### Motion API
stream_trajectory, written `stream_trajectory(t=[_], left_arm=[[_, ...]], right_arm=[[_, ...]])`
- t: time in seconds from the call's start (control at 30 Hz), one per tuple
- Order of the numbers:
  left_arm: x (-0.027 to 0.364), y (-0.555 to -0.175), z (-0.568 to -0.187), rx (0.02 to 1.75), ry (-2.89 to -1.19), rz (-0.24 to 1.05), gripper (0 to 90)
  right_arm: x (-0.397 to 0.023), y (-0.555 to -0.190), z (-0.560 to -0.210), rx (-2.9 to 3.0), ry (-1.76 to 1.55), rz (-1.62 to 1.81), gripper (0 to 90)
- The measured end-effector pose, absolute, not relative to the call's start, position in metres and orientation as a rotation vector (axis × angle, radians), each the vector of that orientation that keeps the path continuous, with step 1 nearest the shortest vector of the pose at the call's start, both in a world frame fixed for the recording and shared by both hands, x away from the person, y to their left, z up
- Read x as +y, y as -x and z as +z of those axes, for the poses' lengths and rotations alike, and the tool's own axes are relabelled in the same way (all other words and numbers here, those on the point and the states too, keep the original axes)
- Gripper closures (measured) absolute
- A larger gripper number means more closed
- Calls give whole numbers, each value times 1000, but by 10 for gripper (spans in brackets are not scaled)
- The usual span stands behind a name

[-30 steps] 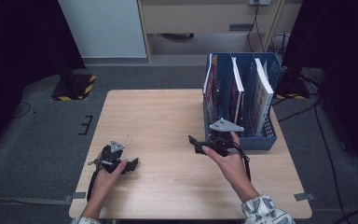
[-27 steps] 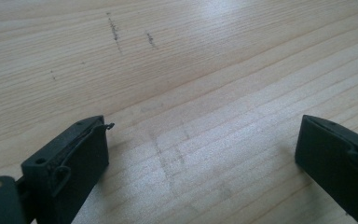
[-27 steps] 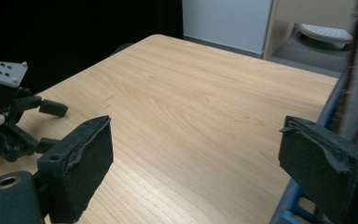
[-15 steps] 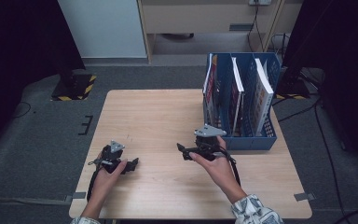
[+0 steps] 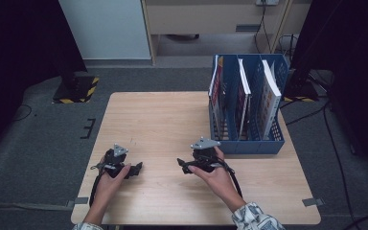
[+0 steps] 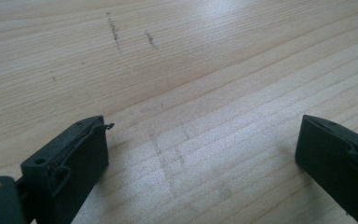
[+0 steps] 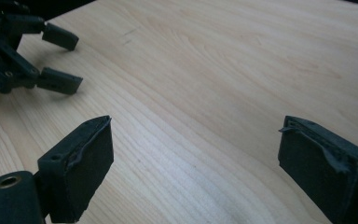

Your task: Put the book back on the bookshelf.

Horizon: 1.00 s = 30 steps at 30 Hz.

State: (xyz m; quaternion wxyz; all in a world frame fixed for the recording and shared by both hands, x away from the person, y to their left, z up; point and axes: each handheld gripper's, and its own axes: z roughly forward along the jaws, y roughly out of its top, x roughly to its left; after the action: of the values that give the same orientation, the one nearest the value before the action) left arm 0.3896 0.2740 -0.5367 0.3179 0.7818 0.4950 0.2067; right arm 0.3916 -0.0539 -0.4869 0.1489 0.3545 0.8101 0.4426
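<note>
My left gripper (image 5: 136,169) rests low on the wooden table (image 5: 163,120) near its front left, held in a hand. In the left gripper view it (image 6: 200,154) stands open over bare wood, nothing between the jaws. My right gripper (image 5: 182,166) sits near the front middle of the table and points left toward the other one. It (image 7: 193,158) is open too, with bare wood between its jaws. Farther off in the right gripper view, the left gripper (image 7: 56,58) appears at the upper left, its jaws apart.
A blue file rack (image 5: 249,146) stands at the table's right side, just behind and right of my right hand. It holds several upright books (image 5: 268,103). Cables trail from both grippers toward the front edge. Dark floor surrounds the table.
My right gripper has moved left and toward the front edge, away from the blue rack. The left gripper has stayed where it was.
</note>
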Motion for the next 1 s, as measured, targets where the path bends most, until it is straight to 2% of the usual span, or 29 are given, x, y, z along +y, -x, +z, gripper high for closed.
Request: stream_trajectory(t=[0.47, 1.0], left_arm=[[274, -390, -537, 1302, -2058, 544, 15], [274, -390, -537, 1301, -2059, 543, 14]], right_arm=[[-48, -399, -516, 2412, -1073, 1137, 111], [-50, -402, -530, 2404, -1129, 1112, 117]])
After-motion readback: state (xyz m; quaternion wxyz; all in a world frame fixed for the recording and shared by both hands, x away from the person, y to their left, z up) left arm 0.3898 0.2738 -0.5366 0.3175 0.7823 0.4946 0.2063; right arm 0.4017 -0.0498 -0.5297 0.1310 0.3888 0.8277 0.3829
